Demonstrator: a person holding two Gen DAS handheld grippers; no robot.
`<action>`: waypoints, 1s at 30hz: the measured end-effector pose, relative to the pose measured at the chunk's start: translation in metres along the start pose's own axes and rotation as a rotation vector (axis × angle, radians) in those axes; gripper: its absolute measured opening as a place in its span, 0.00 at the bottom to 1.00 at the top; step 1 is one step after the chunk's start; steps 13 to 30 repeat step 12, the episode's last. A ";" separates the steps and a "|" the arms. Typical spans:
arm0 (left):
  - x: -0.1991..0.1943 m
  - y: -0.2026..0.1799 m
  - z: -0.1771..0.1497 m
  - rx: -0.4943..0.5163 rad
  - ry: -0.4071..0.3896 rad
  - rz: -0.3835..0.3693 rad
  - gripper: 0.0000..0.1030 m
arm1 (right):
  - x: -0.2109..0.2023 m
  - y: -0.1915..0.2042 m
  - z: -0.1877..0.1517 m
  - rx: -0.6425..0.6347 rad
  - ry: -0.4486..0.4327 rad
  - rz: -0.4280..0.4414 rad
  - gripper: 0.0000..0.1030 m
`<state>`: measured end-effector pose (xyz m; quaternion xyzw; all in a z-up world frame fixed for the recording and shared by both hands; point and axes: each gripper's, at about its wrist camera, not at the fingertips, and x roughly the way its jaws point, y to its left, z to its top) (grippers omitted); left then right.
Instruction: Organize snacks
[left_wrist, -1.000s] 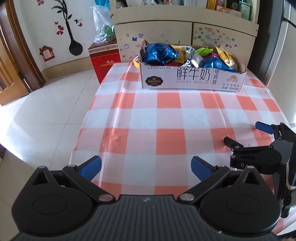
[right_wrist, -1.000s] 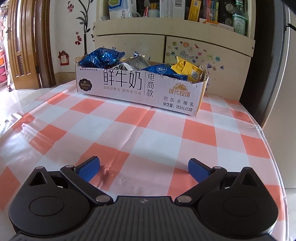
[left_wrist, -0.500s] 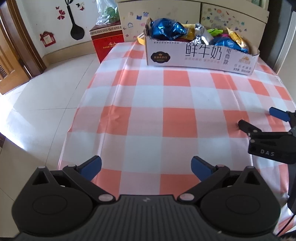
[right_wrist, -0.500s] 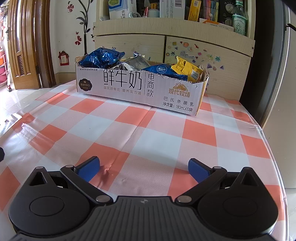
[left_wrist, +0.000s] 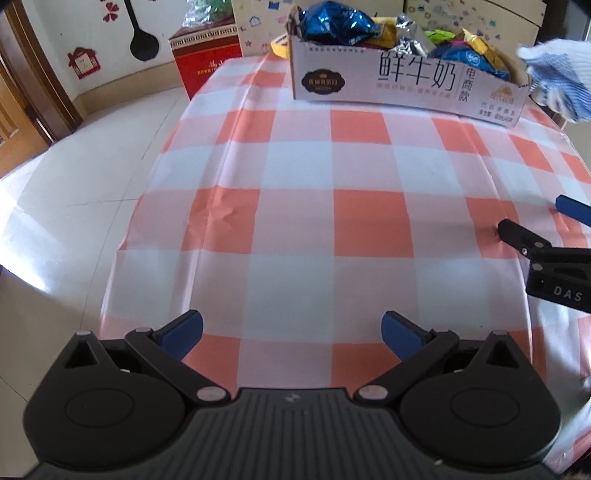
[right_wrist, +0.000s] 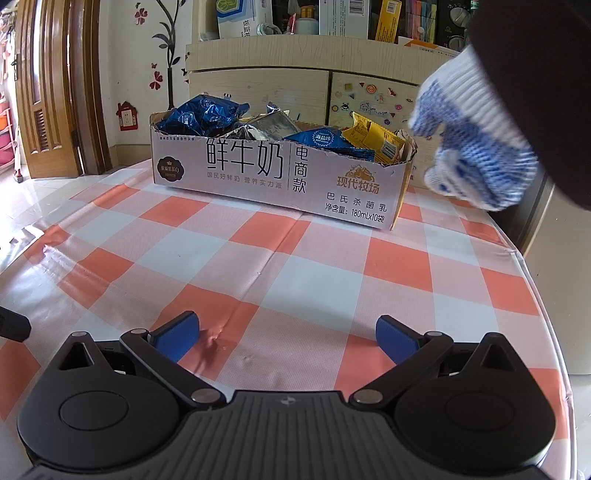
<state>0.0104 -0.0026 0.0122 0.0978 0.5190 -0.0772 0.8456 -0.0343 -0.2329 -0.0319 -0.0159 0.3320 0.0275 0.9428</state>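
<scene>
Right wrist: both grippers (right_wrist: 286, 334) wide open, empty; crinkly foil packets (right_wrist: 207, 118) fill cardboard box (right_wrist: 266, 173).

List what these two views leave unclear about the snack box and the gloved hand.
- Snack box contents: in both views its front wall hides everything below the top layer of packets.
- Gloved hand: motion-blurred in both views and cut off by the right edge of the left wrist view, so whether it touches the box is unclear.
- Right gripper: the left wrist view's edge crops its body.
</scene>
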 end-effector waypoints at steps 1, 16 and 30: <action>0.002 0.000 0.000 0.000 0.004 -0.001 0.99 | 0.000 0.000 0.000 0.000 0.000 0.000 1.00; 0.010 0.001 0.003 -0.035 0.002 -0.021 1.00 | -0.001 0.000 0.000 0.001 0.000 -0.001 1.00; 0.010 0.001 0.003 -0.035 0.002 -0.021 1.00 | -0.001 0.000 0.000 0.001 0.000 -0.001 1.00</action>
